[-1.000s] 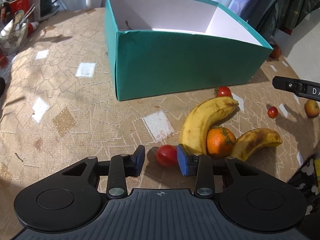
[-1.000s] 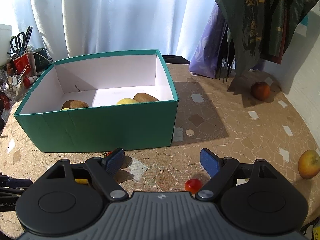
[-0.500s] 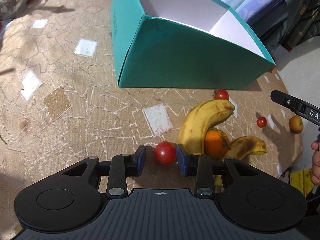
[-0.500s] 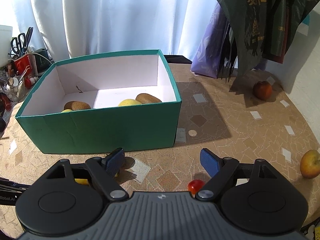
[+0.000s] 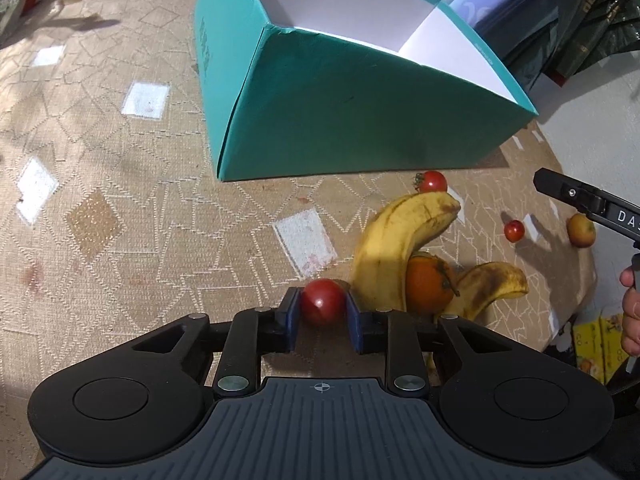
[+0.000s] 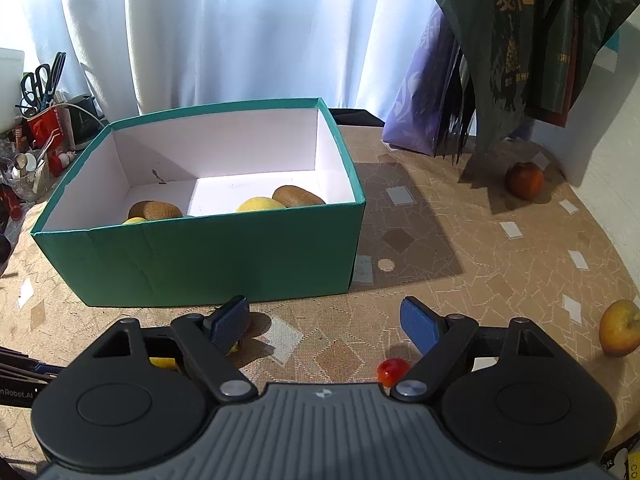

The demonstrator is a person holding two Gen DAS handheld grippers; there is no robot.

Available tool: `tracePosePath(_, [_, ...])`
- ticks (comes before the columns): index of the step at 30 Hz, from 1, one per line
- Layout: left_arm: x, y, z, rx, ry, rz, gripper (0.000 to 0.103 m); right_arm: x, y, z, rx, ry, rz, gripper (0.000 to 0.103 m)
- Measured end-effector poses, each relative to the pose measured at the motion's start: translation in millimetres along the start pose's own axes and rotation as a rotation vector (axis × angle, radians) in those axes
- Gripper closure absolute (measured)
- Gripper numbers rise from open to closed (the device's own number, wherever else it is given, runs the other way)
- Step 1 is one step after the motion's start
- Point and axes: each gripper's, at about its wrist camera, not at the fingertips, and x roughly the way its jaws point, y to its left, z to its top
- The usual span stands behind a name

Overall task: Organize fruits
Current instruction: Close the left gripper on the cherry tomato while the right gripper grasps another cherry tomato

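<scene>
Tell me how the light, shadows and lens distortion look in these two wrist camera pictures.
Left wrist view: sharp focus; fisheye bends the teal cardboard box; sunlight glints on the small red tomato held by the left gripper. Right wrist view: bright white curtain backlights the scene; hanging dark plastic bags cast a hard shadow on the patterned beige tablecloth; corners vignette black.

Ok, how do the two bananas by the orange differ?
The larger banana is mostly yellow with light brown streaks; the smaller banana is heavily browned. The larger one arches up and over the orange on its left; the smaller one curls out low to its right. Both lie on the tablecloth against the orange, outside the green box.
</scene>
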Motion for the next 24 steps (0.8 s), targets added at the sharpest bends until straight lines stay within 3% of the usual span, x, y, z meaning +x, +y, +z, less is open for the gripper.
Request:
tracePosePath(5, [-1,-1,2,-0.021,0.000,0.020,0.076,-1,0,0,0.002,0.000,-0.008,0.020])
tracePosePath(15, [-46,-45,4,0.078,-0.142,0.037,0.076,9,1,0,0.000,0.024,0.003,0.021])
tracePosePath(21, [-61,-56,2,0.108,-0.188,0.035,0.076,32,20,3,-0.009,0.092,0.109,0.045])
tracePosePath(24, [-68,-56,1,0.117,-0.208,0.044,0.076,48,32,5,-0.015,0.129,0.155,0.051])
